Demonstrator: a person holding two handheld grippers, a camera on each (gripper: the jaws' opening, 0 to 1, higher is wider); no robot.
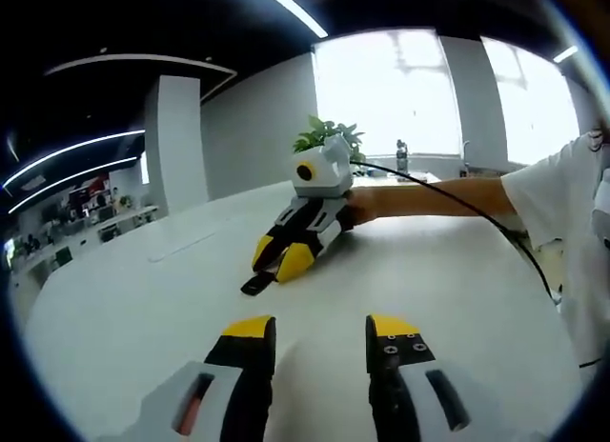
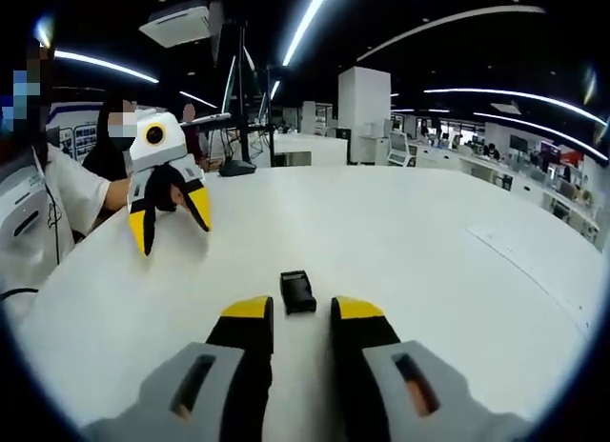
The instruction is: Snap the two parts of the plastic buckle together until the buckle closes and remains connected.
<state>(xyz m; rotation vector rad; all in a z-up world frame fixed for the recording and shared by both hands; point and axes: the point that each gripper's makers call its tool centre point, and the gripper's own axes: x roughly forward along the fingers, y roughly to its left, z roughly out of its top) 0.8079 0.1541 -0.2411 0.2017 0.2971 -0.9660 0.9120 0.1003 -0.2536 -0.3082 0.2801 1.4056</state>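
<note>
Right gripper point(image 2: 301, 311): jaws parted, empty, low over the white table point(image 2: 400, 242), with a black buckle part point(image 2: 297, 291) lying just ahead between the tips. Left gripper point(image 1: 319, 328): jaws apart, holding nothing, raised above the table. Behind, a potted plant point(image 1: 327, 133) and bright windows point(image 1: 400, 90).

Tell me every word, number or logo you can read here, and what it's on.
No text can be read.
The black buckle part on the white table shows no marking.
The grippers, left and right, show no lettering.
Background screens are too blurred to read.
</note>
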